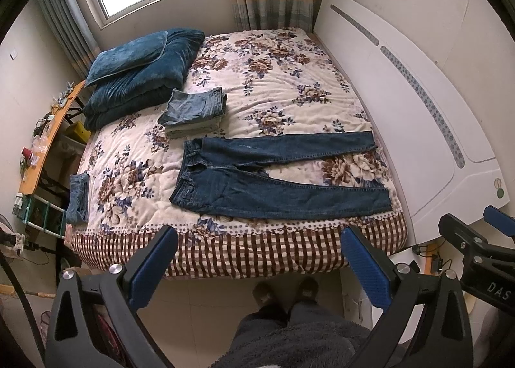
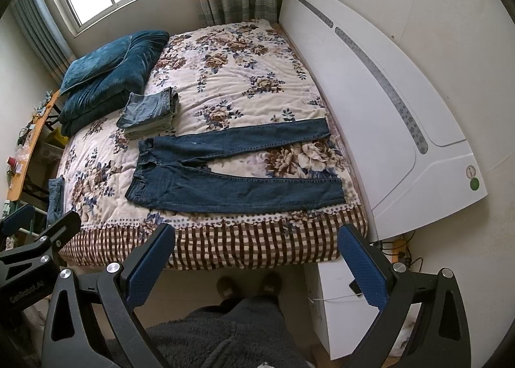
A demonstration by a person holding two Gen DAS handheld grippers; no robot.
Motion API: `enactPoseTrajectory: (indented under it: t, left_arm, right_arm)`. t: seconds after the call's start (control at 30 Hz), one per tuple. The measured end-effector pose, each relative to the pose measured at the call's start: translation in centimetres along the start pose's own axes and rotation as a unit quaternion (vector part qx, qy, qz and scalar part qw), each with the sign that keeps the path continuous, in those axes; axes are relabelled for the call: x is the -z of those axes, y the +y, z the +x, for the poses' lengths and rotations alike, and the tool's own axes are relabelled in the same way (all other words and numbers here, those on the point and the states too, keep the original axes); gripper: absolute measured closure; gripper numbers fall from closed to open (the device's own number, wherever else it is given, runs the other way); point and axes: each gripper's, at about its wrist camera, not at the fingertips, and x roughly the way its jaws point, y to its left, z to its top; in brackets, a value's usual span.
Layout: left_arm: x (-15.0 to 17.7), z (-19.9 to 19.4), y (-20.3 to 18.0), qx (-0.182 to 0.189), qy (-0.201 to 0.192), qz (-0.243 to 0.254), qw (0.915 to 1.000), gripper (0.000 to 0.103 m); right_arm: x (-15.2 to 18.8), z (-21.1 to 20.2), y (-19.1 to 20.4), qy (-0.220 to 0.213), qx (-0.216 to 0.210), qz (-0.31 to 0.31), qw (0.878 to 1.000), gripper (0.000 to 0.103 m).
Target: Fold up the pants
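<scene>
Dark blue jeans lie flat on the floral bedspread, waistband to the left, both legs spread apart toward the headboard on the right. My left gripper hangs open over the bed's near edge, well short of the jeans, with nothing between its blue pads. My right gripper is also open and empty, held at the same distance; it shows at the right edge of the left wrist view too. A stack of folded pants sits just beyond the waistband.
A blue pillow and quilt are piled at the far left of the bed. Another folded denim piece lies at the left edge. A white headboard bounds the right, a cluttered orange desk the left. A person's slippered feet stand below.
</scene>
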Motion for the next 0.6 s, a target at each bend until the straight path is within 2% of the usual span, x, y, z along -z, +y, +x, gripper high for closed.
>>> enactPoseTrajectory:
  t: [0.6]
  left_arm:
    - [0.1, -0.09, 0.19, -0.001, -0.001, 0.0, 1.0, 0.0]
  right_arm:
    - [-0.17, 0.04, 0.29, -0.001, -0.002, 0.0, 1.0, 0.001]
